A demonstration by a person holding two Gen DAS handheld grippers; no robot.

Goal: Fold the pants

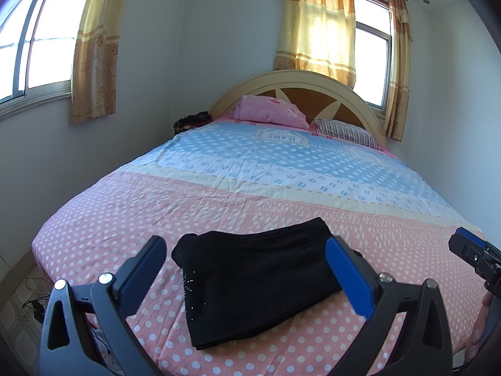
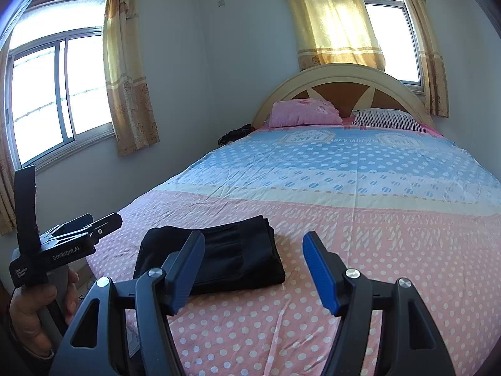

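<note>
Both black two-finger grippers with blue pads, left gripper (image 1: 247, 269) and right gripper (image 2: 253, 264), hover spread wide and empty above the folded black fabric pants (image 1: 253, 285), lying near the foot of the pink polka-dot bedsheet (image 1: 281, 194). Folding looks finished; next likely withdrawal or a final tidy.

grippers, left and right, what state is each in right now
left gripper: open, holding nothing; the folded black pants lie on the bed beyond it.
right gripper: open, holding nothing.
</note>
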